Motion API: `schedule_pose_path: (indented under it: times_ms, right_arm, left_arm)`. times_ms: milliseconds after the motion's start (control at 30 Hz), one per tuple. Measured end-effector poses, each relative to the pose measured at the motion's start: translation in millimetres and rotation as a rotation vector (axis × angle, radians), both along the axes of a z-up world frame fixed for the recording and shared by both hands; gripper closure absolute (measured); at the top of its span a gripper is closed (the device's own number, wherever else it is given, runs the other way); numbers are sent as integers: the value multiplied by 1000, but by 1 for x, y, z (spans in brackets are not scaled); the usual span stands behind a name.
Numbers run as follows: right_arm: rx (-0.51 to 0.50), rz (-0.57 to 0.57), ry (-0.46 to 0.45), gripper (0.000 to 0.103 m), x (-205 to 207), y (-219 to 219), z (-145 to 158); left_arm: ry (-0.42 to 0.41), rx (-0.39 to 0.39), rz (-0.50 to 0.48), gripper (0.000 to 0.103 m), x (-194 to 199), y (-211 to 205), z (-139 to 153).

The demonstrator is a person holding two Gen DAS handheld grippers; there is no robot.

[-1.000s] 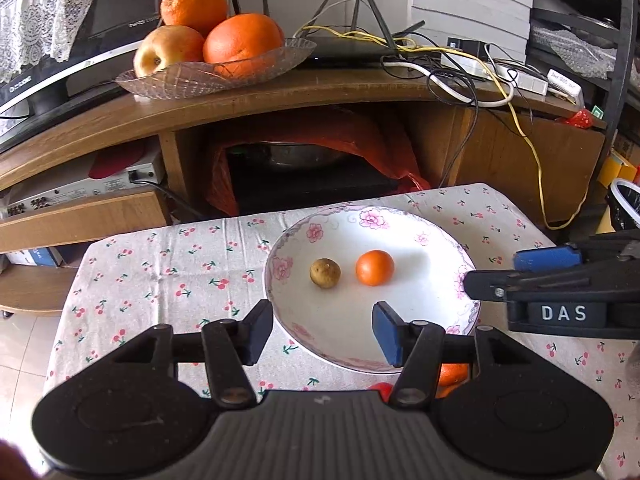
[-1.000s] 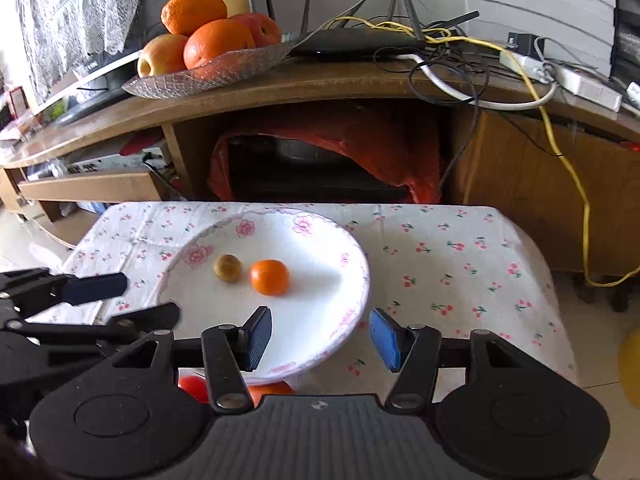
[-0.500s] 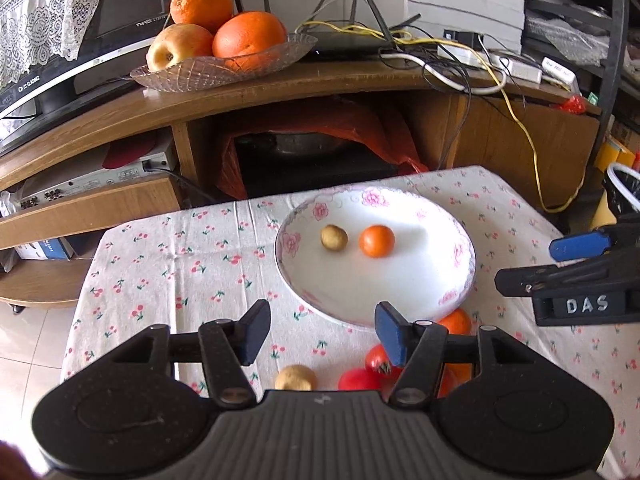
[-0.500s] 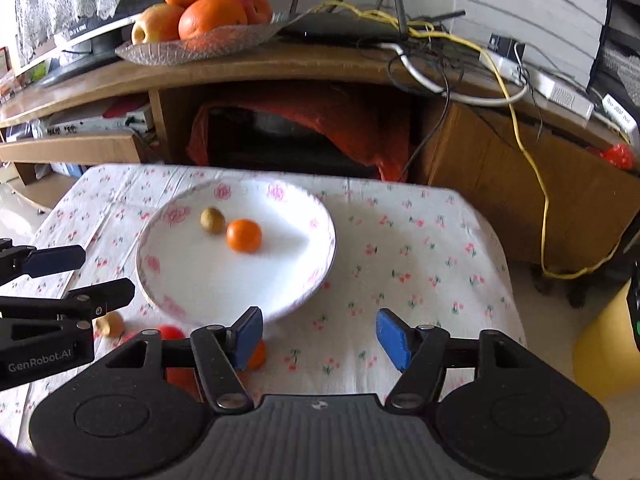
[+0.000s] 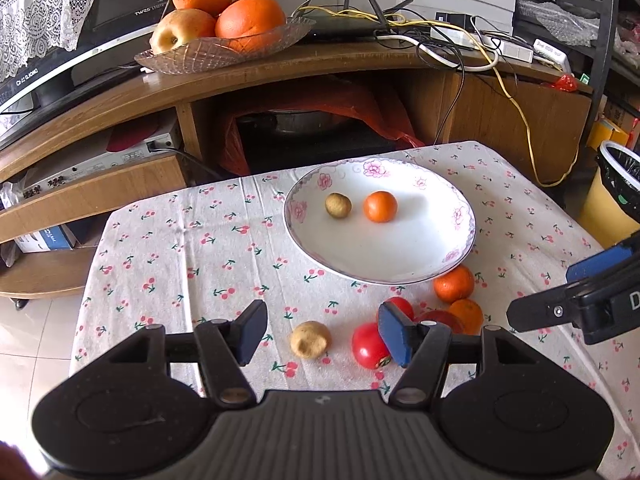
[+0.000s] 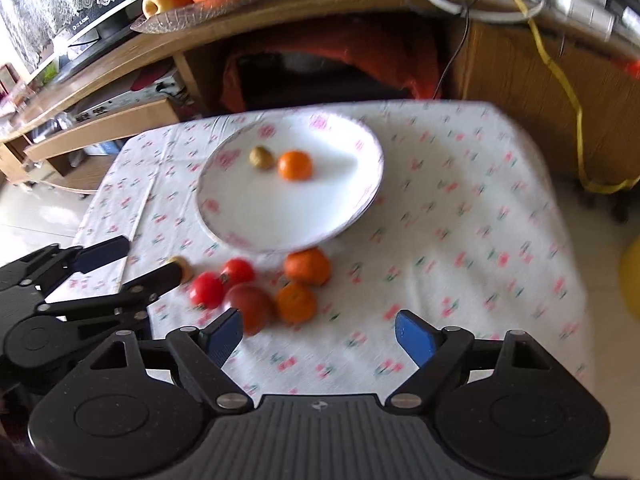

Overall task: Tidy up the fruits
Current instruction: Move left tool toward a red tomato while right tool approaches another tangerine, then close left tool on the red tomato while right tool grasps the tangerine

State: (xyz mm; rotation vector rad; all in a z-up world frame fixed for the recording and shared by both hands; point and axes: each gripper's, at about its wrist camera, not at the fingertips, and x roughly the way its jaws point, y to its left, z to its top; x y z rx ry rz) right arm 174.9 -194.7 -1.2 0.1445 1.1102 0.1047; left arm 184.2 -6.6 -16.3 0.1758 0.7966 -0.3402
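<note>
A white floral plate [image 5: 424, 256] [image 6: 248, 216] on the cherry-print cloth holds a small brown fruit [image 5: 338, 205] [image 6: 261, 157] and a tangerine [image 5: 380, 206] [image 6: 295, 165]. In front of the plate lie a brown fruit [image 5: 311, 339], red tomatoes [image 5: 369, 346] [image 6: 206, 289], a darker red fruit [image 6: 250, 304] and two tangerines [image 5: 454, 283] [image 6: 307, 266]. My left gripper [image 5: 322, 333] is open and empty above the loose brown fruit. My right gripper [image 6: 318, 334] is open and empty, hovering near the loose pile.
A wooden TV stand behind the table carries a glass bowl [image 5: 224, 50] of oranges and an apple, a router and tangled cables [image 5: 440, 46]. A bin [image 5: 618, 184] stands at the right. The table edges drop to tiled floor [image 5: 36, 344] on the left.
Both grippers have pulled back and risen from the plate. The loose fruits in front of the plate have come into view. The right wrist view is blurred from motion.
</note>
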Motion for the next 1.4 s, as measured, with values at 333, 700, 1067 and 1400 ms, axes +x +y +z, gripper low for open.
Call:
schedule_pose_path:
  times_ms: [333,700,1067,1400]
  right_arm:
    - [-60,86,-127,29,-15,0,2]
    - [-118,276,-161,58,-15,17,-29]
    - [-99,324,-203,72,-2,17,-49]
    - [-29,311,-175,86,3,11,-50]
  left_arm:
    - [-5,26,-48,33,-10,17,-7]
    - [2,71,-203,33,-25,6,-19]
    - [39,44,-291,33,-25,-6,-30]
    - [26,55,-309,34,-12,-14,-38]
